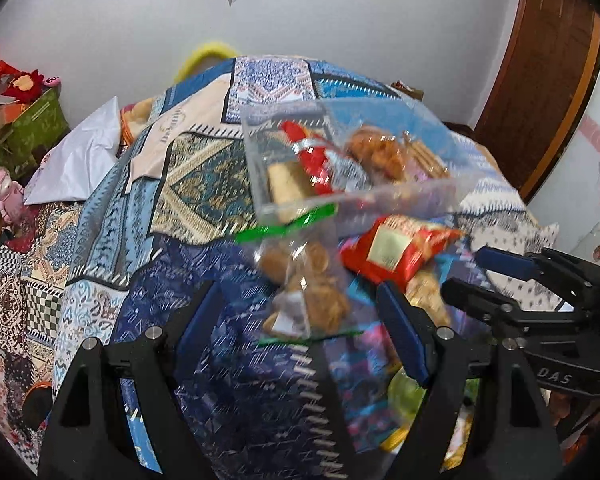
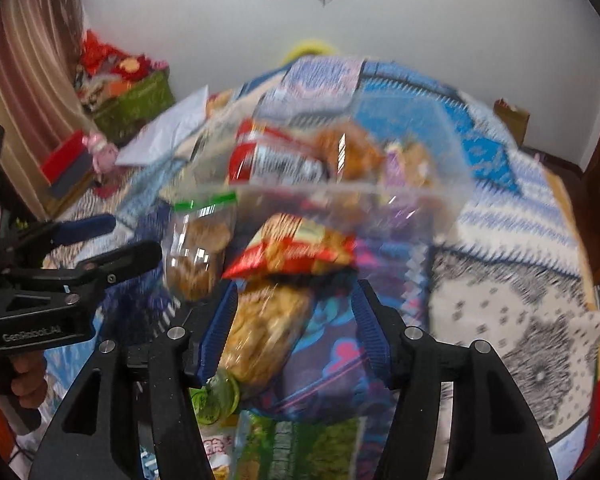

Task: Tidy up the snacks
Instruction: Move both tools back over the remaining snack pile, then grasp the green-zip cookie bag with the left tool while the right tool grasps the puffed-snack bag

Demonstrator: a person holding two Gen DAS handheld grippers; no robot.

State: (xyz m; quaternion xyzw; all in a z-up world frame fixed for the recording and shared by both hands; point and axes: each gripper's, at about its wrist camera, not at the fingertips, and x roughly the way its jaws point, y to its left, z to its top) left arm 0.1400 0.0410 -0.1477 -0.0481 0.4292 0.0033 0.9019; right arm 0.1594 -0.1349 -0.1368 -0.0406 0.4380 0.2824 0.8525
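On the patchwork bed cover stands a clear plastic box (image 1: pixel 288 204) (image 2: pixel 420 196) holding a red packet, a bag of brown cookies and other snacks. In front of it lie a green-strip zip bag of cookies (image 1: pixel 308 300) (image 2: pixel 198 248), a red snack packet (image 1: pixel 396 252) (image 2: pixel 296 248) and a bag of yellow biscuits (image 2: pixel 268 332). My left gripper (image 1: pixel 300 320) (image 2: pixel 120 240) is open, its fingers wide on either side of the zip bag without pressing it. My right gripper (image 2: pixel 296 316) (image 1: pixel 480 276) is open over the biscuit bag, which lies against its left finger only.
More snack packets (image 2: pixel 300 448) lie at the near edge under the right gripper. A green box (image 1: pixel 32 128) with red items and a pink toy (image 1: pixel 4 188) sit off the bed's left. A white sheet (image 1: pixel 80 160) lies on the bed's left, a brown door (image 1: pixel 540 80) stands right.
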